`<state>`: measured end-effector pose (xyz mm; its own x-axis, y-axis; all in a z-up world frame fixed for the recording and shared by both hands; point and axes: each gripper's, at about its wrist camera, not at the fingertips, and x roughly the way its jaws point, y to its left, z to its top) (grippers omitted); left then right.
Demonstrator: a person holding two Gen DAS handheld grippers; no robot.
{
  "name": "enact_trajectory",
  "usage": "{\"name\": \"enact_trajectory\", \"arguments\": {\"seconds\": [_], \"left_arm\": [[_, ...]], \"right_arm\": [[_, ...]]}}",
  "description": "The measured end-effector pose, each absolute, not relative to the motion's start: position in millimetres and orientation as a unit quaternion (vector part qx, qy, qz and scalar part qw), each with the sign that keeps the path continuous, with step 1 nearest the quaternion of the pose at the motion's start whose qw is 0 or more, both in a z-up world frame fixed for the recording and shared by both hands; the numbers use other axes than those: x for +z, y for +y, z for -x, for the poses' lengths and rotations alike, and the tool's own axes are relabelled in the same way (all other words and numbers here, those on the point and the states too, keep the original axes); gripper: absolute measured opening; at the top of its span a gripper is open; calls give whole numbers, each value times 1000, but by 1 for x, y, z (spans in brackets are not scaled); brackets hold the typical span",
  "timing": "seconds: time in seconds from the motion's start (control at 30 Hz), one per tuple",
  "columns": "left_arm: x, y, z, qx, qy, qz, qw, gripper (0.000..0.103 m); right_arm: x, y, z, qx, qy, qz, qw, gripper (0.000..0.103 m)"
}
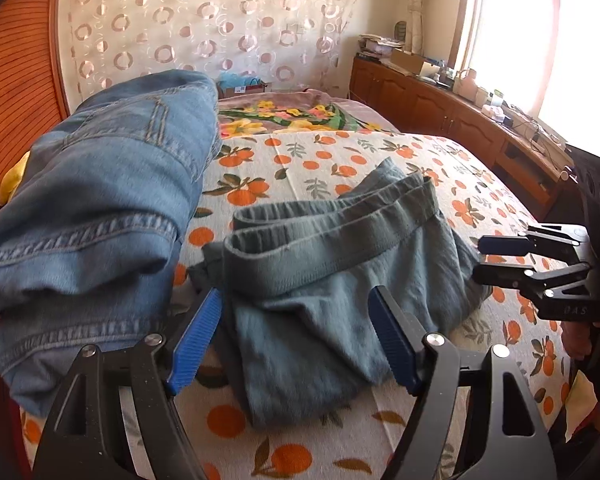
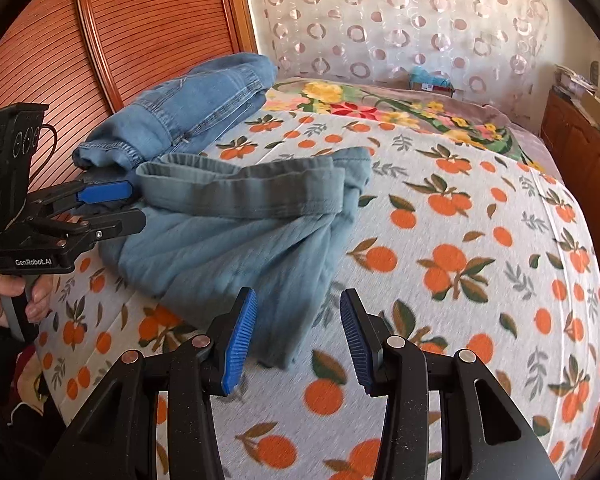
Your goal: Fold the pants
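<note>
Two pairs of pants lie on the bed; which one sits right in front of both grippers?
The grey-green pants with the elastic waistband, bunched on the orange-print sheet; the blue jeans lie beside the headboard.

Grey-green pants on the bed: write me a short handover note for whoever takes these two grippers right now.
Left gripper: open, empty, poised over the near left part of the grey-green pants.
Right gripper: open, empty, over the pants' near edge and the orange-print bedspread.
Pants: bunched in a loose heap mid-bed, elastic waistband on the far side, not laid flat.
Blue jeans: lying folded over beside them, toward the wooden headboard.
Done: the jeans appear finished.
Left: spread the grey-green pants flat, then fold them.
</note>
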<state>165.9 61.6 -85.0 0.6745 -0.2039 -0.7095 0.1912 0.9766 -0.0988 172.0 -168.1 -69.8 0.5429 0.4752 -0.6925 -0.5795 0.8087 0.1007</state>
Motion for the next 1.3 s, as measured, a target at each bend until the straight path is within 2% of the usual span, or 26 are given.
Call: {"name": "enact_trajectory", "arguments": {"seconds": [0.4, 0.43, 0.5, 0.63, 0.73, 0.8, 0.97, 1.3], "left_arm": [[-104, 76, -141, -84, 413, 16, 907, 77], [-106, 76, -140, -83, 414, 16, 906, 77], [-106, 75, -137, -85, 413, 15, 907, 75], [-106, 76, -134, -97, 410, 18, 907, 61], [-109, 78, -134, -103, 416, 26, 903, 49], [-111, 78, -132, -106, 416, 24, 903, 43], [-109, 78, -129, -113, 410, 26, 905, 12], [-103, 87, -120, -94, 406, 26, 909, 5]], "right_arm": [[-79, -171, -161, 321, 388, 43, 863, 45], [-80, -171, -161, 324, 390, 41, 861, 40], [-82, -169, -161, 326, 394, 41, 858, 36], [-84, -171, -163, 325, 395, 37, 858, 19], [-84, -175, -164, 325, 396, 30, 858, 11], [-84, -178, -164, 322, 392, 26, 861, 8], [-79, -182, -158, 316, 376, 30, 870, 6], [-74, -191, -146, 310, 364, 33, 878, 5]]}}
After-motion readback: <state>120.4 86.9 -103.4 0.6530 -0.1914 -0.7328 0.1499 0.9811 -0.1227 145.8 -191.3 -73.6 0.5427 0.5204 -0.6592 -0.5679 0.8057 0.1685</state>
